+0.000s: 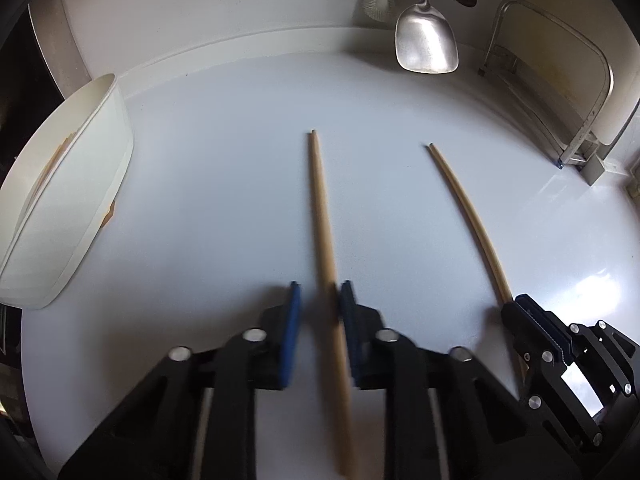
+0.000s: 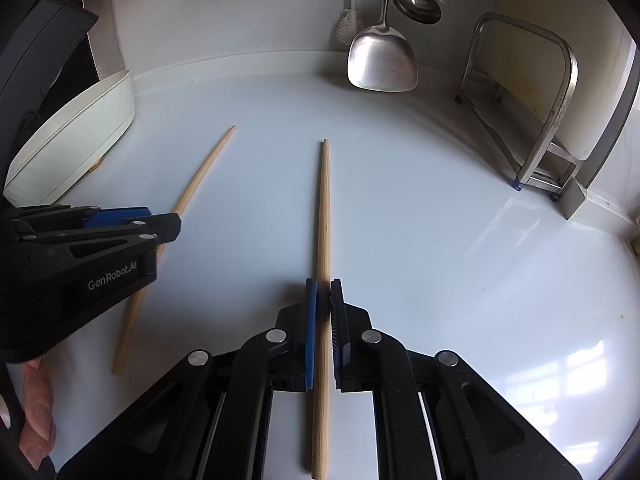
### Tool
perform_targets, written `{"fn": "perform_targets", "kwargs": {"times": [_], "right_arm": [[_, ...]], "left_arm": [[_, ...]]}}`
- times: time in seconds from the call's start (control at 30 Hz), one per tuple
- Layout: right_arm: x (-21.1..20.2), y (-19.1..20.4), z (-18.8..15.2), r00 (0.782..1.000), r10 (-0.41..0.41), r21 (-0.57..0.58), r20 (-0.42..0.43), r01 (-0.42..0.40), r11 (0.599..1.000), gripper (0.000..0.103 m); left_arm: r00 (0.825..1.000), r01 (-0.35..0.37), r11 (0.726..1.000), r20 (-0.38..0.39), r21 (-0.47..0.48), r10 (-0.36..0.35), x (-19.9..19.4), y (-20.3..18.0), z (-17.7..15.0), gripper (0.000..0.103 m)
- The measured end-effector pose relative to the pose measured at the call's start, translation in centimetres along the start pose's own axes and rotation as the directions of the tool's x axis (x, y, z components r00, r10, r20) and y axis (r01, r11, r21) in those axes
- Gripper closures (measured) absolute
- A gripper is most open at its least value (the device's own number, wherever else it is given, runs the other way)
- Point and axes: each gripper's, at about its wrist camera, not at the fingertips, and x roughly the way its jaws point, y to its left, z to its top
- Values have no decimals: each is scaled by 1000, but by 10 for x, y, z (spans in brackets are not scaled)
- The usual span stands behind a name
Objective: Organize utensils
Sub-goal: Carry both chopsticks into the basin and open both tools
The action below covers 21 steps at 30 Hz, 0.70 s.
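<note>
While each gripper is closed on 1 wooden chopstick point(image 2: 322, 216) on the white counter point(image 2: 440, 240), both sticks seem light, stiff and smooth. The left gripper point(image 1: 320, 300) and right gripper point(image 2: 323, 300) pinch near the thick end, so the thin tips may swing.

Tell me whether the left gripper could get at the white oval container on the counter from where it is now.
Probably yes: bare counter lies between the left gripper and the white oval container. But the gripper looks shut on a wooden chopstick.
</note>
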Motion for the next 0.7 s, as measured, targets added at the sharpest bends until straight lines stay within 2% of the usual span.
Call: {"fn": "perform_targets", "kwargs": {"times": [0.17,0.33,0.5,0.7], "right_arm": [[-4,-8,4,997,67,78,-25,-65,995,97],[-31,-8,19,992,123,109,1,-123,986,97],[-60,12,52,975,220,101,20,-221,970,96],[-82,79,105,949,307,45,75,-311,949,96]], "left_arm": [[999,13,1000,-41,-6,-13,-4,5,1,96],[1000,16,1000,-22,-21,-16,-44,26,8,96],[1000,-9,996,6,-91,9,-101,78,13,96],[995,-73,977,54,-202,86,-135,173,30,96]]}}
